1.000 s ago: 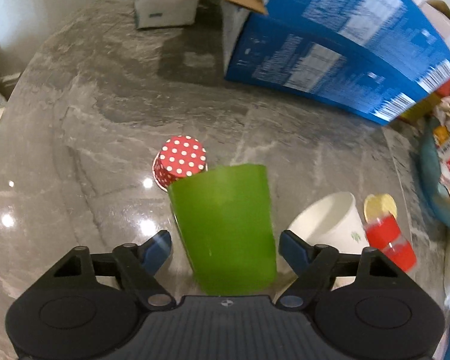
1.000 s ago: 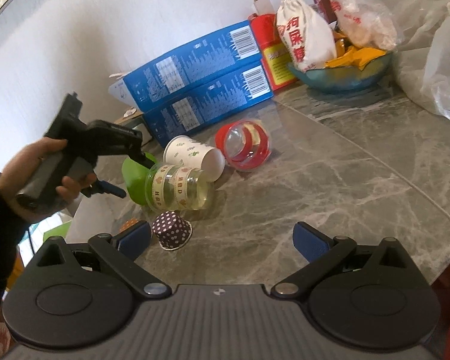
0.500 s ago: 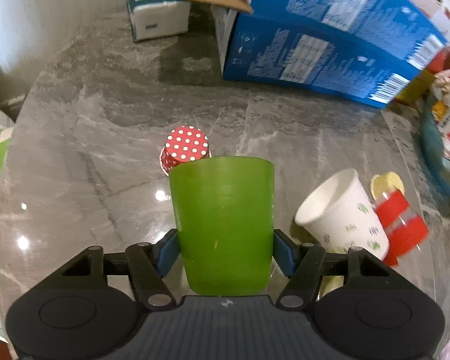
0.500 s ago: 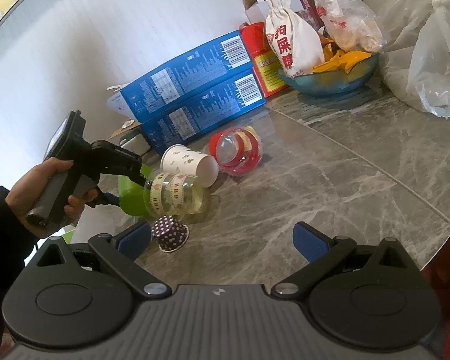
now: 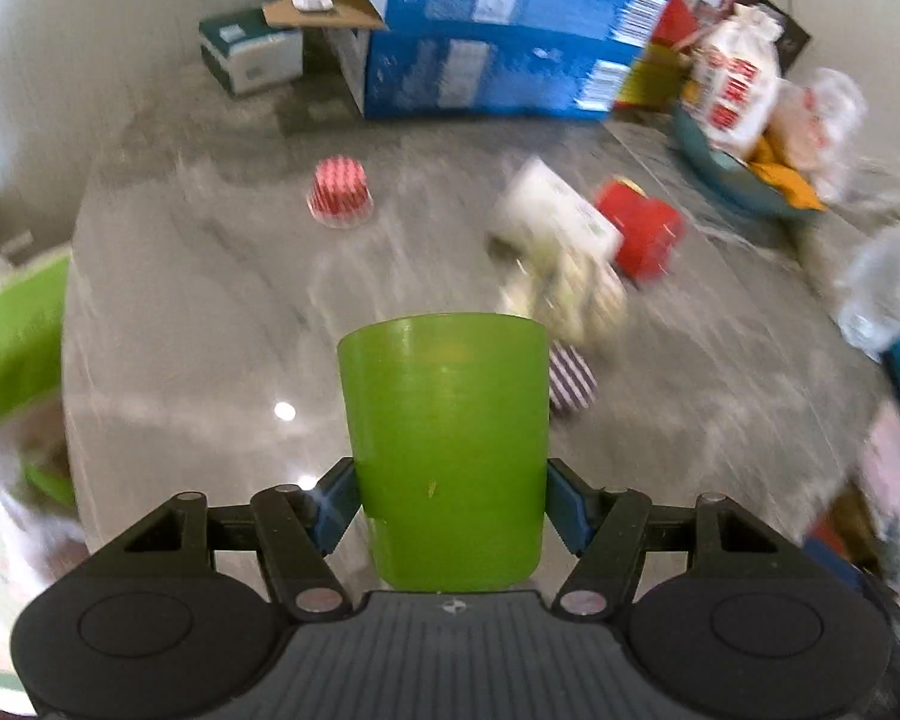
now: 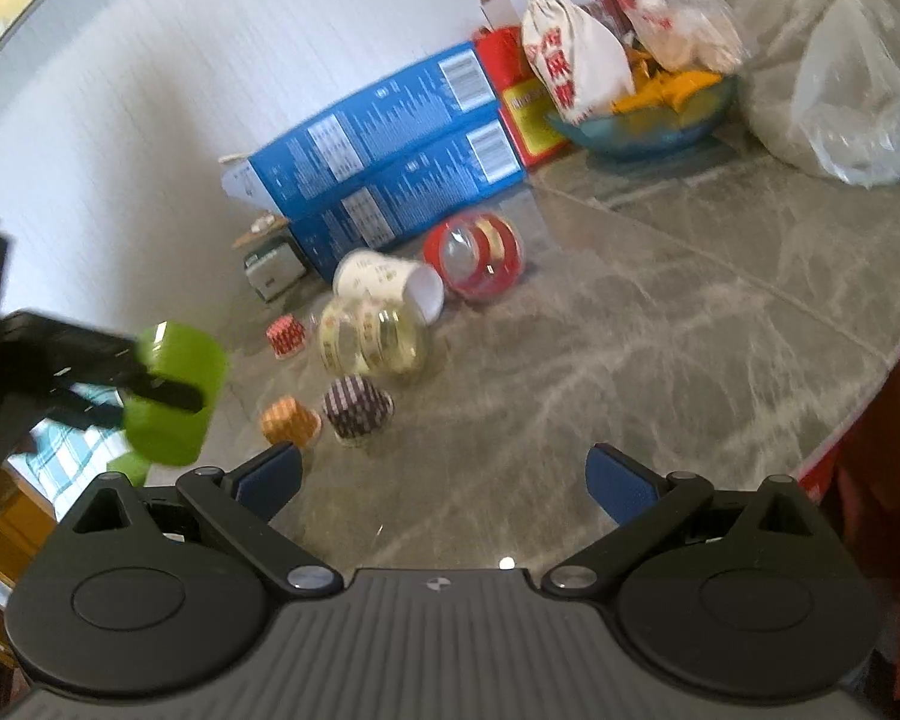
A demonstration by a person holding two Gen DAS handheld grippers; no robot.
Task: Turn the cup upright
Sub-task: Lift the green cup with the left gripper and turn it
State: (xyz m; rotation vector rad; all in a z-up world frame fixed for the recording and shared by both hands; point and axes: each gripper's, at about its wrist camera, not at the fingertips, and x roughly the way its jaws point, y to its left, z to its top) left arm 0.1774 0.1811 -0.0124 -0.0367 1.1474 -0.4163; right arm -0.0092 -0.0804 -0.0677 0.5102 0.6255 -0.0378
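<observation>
My left gripper [image 5: 450, 507] is shut on a green plastic cup [image 5: 447, 450], which it holds lifted above the grey marble table [image 5: 210, 300]. In the right wrist view the same green cup [image 6: 174, 390] hangs in the air at the left, tilted on its side in the black left gripper [image 6: 150, 387]. My right gripper [image 6: 444, 477] is open and empty above the table's near part.
On the table lie a white paper cup [image 6: 390, 285], a glass jar [image 6: 375, 336], a red-rimmed jar [image 6: 477, 258], and small cupcake liners: red [image 6: 285, 336], orange [image 6: 288, 420], dark striped [image 6: 357, 408]. Blue boxes [image 6: 384, 180], a food bowl [image 6: 642, 120] and plastic bags [image 6: 840, 96] stand behind.
My left gripper closed on the green cup, lifted it off the table and swung it up and away to the left. The right gripper stayed open and shifted slightly.
</observation>
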